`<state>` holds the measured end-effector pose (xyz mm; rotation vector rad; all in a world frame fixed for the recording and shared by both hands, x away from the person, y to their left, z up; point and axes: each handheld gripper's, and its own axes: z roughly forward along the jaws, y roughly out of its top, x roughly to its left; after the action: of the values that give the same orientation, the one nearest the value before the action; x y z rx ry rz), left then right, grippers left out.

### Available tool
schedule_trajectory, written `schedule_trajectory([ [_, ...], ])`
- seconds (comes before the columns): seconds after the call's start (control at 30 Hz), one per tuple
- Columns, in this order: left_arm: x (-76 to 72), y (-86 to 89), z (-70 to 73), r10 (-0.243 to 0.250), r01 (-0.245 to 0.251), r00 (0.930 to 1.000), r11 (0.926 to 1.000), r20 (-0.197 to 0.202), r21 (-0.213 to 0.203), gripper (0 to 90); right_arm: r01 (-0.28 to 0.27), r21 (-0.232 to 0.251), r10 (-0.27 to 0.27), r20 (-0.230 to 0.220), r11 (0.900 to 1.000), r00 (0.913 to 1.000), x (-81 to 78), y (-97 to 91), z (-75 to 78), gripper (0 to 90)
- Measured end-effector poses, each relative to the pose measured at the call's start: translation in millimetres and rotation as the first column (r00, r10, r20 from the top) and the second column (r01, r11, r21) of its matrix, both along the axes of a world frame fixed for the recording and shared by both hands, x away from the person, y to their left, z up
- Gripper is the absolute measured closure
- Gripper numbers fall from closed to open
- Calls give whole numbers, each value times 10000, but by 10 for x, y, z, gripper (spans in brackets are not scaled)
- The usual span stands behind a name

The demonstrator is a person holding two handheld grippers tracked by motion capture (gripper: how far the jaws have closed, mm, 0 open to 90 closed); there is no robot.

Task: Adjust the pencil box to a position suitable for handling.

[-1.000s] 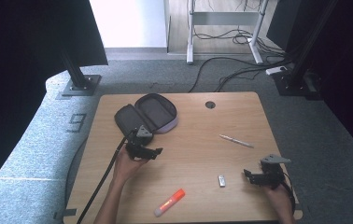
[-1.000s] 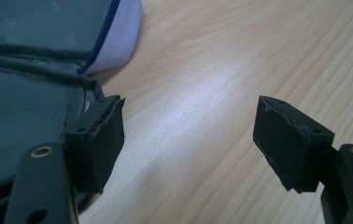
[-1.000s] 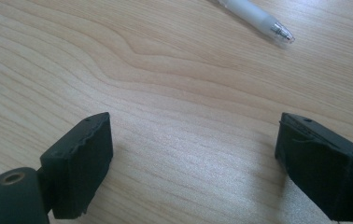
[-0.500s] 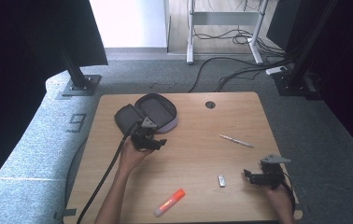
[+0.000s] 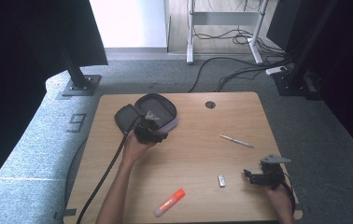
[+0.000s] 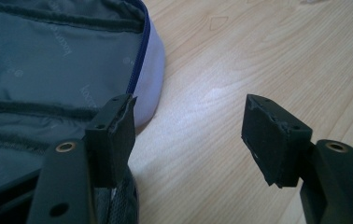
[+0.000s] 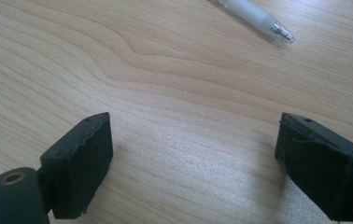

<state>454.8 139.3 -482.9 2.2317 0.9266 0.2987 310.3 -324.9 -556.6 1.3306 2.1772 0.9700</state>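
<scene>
Pouch: a grey zip pouch (image 5: 158,112) lies unzipped and spread flat at the far left of the bench (image 5: 198,154), lining up; laid open like that it looks ready to take the loose items
Left claw: the left claw (image 5: 155,134) sits at the pouch's near edge; from the left gripper view one jaw is over the rim by the blue zip (image 6: 143,51), the other over bare wood
Left claw state: jaws have just been closing yet are apart, the rim wall between them, no pad pressing on it; my guess is a pinch to steady or lift the edge
Right claw: the right claw (image 5: 254,177) rests low at the near right corner, jaws wide with nothing between, probably waiting its turn
Loose items: a pen (image 5: 236,140) lies mid-right, a small silver stick (image 5: 221,180) just beside the right claw, an orange marker (image 5: 169,202) near the front edge; all well apart from the pouch
</scene>
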Motion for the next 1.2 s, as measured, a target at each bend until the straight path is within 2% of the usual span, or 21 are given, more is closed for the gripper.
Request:
schedule_trajectory([
  [0.1, 64, -30, -20, -53, 54, 10000, 9999, -53, 123, 360, -2, -1, 2, 1, 10000, 10000, 0, 0, 0, 110],
  [0.2, 130, -34, -45, 8, -10, 9999, 9999, -121, -150, 388, -4, -3, 4, 4, 10000, 10000, 0, 0, 0, 110],
  [0.57, 296, 0, -185, 298, -296, 9993, 9995, -208, 102, 543, -3, 0, 3, 6, 10000, 10000, 0, 0, -1, 110],
  [0.77, 356, 51, -235, 564, -569, 9982, 9982, -210, -208, 561, -8, -4, 8, 12, 10000, 10000, 0, -1, -1, 110],
  [0.9, 386, 65, -285, 716, -719, 9971, 9974, -266, -90, 565, -9, -6, 9, 15, 10000, 10000, 1, -1, -1, 110],
  [1.0, 392, 54, -323, 730, -725, 9969, 9972, -278, 205, 584, -6, -2, 6, 8, 10000, 10000, 0, -1, -1, 110],
  [1.13, 397, 48, -356, 696, -683, 9968, 9971, -392, 348, 657, -2, 0, 2, 3, 10000, 10000, 0, 0, 0, 110],
  [1.2, 390, 39, -366, 804, -790, 9963, 9958, -306, 465, 704, -2, 0, 2, 4, 10000, 10000, 0, 0, 0, 110],
])
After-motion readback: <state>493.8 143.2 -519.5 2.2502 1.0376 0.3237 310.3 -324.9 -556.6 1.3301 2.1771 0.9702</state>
